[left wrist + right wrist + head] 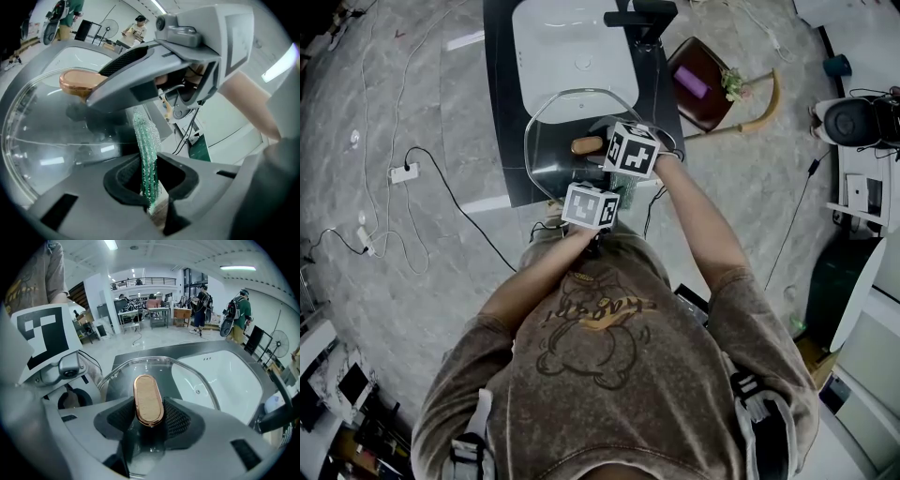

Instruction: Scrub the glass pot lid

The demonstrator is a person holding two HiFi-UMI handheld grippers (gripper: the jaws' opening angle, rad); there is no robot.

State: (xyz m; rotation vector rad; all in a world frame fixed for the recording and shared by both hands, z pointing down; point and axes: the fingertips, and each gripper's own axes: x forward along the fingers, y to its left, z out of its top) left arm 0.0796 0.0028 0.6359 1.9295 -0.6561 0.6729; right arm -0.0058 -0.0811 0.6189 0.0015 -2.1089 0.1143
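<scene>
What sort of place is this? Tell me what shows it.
Probably an open lab or workshop hall, not a home kitchen: a white sink, a power strip lying on the stone floor, and work desks behind.

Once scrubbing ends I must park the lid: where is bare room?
The sink basin beyond the lid is bare up to the faucet. The dark counter strip left of the sink is bare too. The near counter edge is crowded: lid, left gripper with the scrubber, right gripper on the knob.
</scene>
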